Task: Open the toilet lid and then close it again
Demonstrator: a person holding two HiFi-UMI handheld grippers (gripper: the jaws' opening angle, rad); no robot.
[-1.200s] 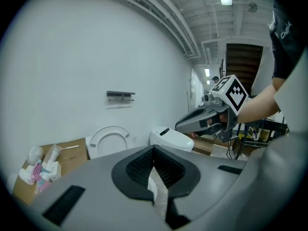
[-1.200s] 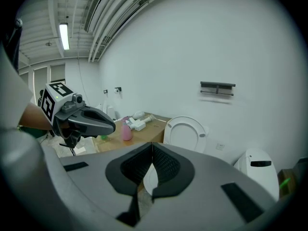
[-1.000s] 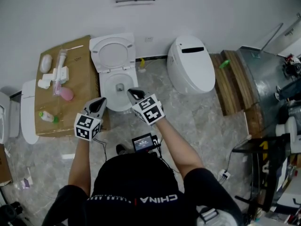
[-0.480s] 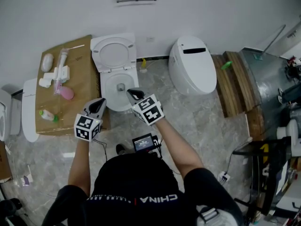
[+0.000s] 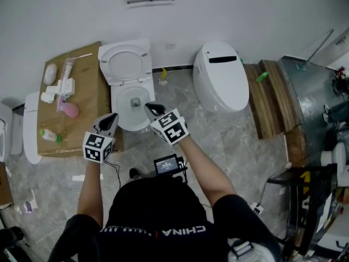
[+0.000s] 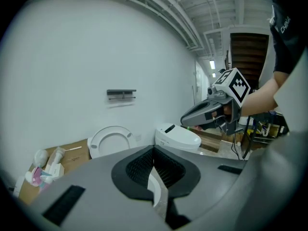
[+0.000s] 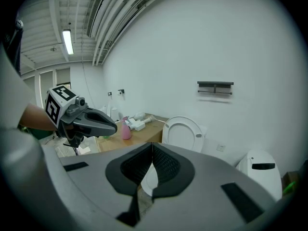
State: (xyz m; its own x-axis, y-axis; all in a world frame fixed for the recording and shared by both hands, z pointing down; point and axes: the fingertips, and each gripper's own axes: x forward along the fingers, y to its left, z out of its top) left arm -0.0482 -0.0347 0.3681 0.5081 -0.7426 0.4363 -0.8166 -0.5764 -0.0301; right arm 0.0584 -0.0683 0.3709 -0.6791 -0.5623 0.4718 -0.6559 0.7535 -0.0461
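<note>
Head view | toilet lid (image 5: 124,63) raised: 1 | left gripper (image 5: 111,117), right gripper (image 5: 149,107): 2, closed

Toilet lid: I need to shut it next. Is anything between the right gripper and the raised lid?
Nothing visible does. The raised lid stands upright behind the bowl. The right gripper, shut and empty, hangs at the bowl's rim, and only the open bowl lies between them.

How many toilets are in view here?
2 for certain: the open toilet at centre with its lid up, and the closed toilet to its right. The white fixtures at the left edge, beside the cardboard, may be more.
</note>
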